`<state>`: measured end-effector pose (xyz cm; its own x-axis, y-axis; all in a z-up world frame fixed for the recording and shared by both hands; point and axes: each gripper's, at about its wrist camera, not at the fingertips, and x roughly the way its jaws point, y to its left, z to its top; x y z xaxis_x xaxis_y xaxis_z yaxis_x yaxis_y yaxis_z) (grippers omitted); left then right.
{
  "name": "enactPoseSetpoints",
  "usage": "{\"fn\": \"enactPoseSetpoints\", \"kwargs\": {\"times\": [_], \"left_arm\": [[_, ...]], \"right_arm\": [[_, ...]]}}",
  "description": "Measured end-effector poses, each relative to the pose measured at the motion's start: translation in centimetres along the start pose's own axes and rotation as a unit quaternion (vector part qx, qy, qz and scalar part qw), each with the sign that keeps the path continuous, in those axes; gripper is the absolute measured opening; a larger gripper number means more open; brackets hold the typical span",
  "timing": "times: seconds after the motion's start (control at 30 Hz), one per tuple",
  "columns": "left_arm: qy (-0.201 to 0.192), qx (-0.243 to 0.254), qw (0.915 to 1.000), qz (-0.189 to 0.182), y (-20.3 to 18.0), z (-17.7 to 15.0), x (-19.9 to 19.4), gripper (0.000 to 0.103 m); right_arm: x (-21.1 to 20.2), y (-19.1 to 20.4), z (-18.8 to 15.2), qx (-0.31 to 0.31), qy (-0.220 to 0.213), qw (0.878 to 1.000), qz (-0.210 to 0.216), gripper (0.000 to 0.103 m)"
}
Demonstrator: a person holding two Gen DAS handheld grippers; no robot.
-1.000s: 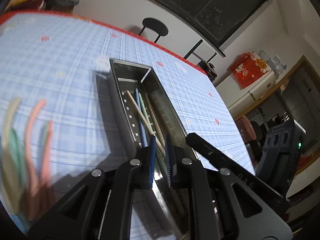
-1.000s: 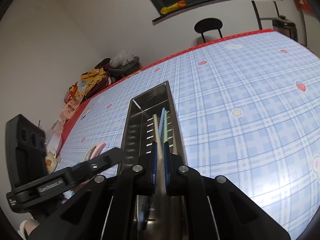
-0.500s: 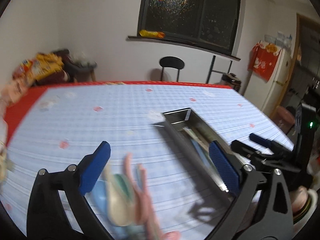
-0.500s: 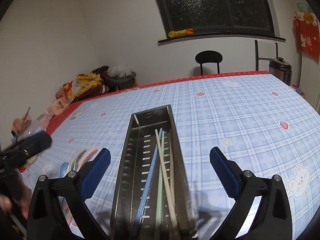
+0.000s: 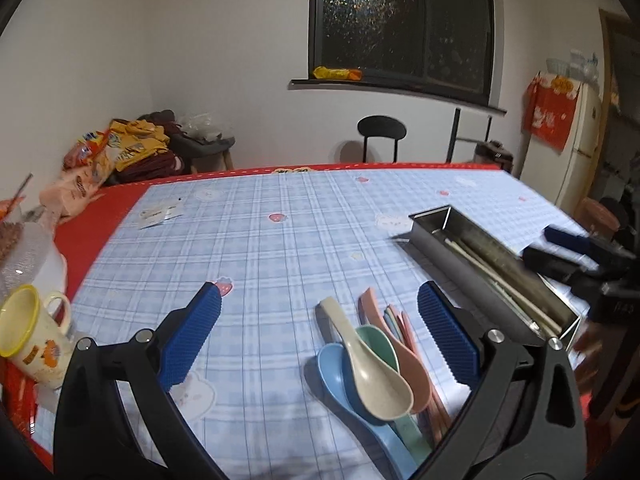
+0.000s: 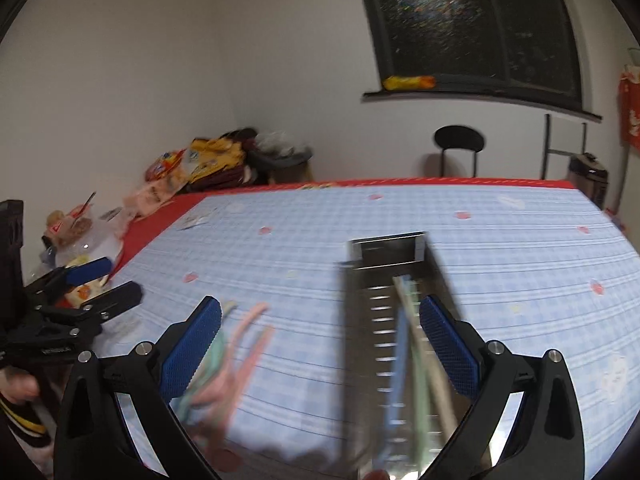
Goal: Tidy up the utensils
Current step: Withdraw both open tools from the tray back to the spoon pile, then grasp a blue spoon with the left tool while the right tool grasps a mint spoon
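My left gripper (image 5: 320, 300) stands wide open above a pile of pastel spoons (image 5: 372, 368), which lies on the checked tablecloth between its blue pads and nearer the right one. Nothing is held. A long steel tray (image 5: 480, 264) with chopsticks (image 5: 492, 276) in it lies to the right. My right gripper (image 6: 320, 312) is also wide open and empty. It hangs over the near end of the tray (image 6: 388, 248), where blue, green and pale chopsticks (image 6: 404, 340) lie lengthwise. The spoons (image 6: 224, 360) look blurred at its left.
A yellow-rimmed mug (image 5: 28, 328) and a plastic container (image 5: 24, 256) stand at the table's left edge. Snack bags (image 5: 120, 148) are piled on a stool beyond. A black chair (image 5: 382, 132) stands past the far edge. The other gripper (image 5: 556, 248) shows at the right, and a hand (image 6: 16, 388) at the lower left.
Both grippers were shut over the tray and now stand wide open. The left one has swung left from the tray to the spoons. The right one has drawn back, with the chopsticks in the tray.
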<state>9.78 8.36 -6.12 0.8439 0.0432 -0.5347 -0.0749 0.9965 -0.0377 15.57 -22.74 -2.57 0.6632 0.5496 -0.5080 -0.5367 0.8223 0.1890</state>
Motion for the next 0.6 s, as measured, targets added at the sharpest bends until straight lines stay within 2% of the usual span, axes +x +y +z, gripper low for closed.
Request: {"fn": "enactPoseSetpoints", "kwargs": {"times": [0.1, 0.23, 0.27, 0.3, 0.33, 0.37, 0.47, 0.6], "left_arm": [[0.004, -0.028, 0.9993, -0.023, 1.8, 0.0, 0.8, 0.097], [0.018, -0.058, 0.9965, -0.058, 4.7, -1.8, 1.9, 0.094], [0.029, -0.064, 0.9952, -0.069, 5.3, -2.5, 2.3, 0.092], [0.047, -0.068, 0.9936, -0.077, 5.9, -2.8, 2.8, 0.081], [0.064, -0.070, 0.9923, -0.079, 6.0, -2.8, 3.2, 0.065], [0.081, -0.073, 0.9906, -0.082, 6.3, -2.8, 3.7, 0.061], [0.085, -0.086, 0.9881, -0.095, 7.2, -2.8, 3.3, 0.060], [0.081, -0.073, 0.9883, -0.107, 6.2, -3.1, 2.8, 0.060]], "right_arm": [[2.5, 2.2, 0.5, -0.010, 0.047, 0.999, 0.004, 0.097], [3.4, 3.7, 0.5, -0.005, 0.042, 0.999, 0.018, 0.097], [3.7, 3.8, 0.4, -0.007, 0.043, 0.999, 0.027, 0.091], [4.0, 4.1, 0.2, -0.014, 0.047, 0.998, 0.035, 0.085], [4.2, 4.3, 0.0, -0.019, 0.052, 0.998, 0.039, 0.072], [4.5, 4.5, -0.2, -0.025, 0.059, 0.997, 0.044, 0.061], [5.5, 5.3, -1.0, -0.030, 0.084, 0.993, 0.074, 0.040], [6.1, 7.1, -2.0, -0.055, 0.105, 0.988, 0.100, 0.027]]}}
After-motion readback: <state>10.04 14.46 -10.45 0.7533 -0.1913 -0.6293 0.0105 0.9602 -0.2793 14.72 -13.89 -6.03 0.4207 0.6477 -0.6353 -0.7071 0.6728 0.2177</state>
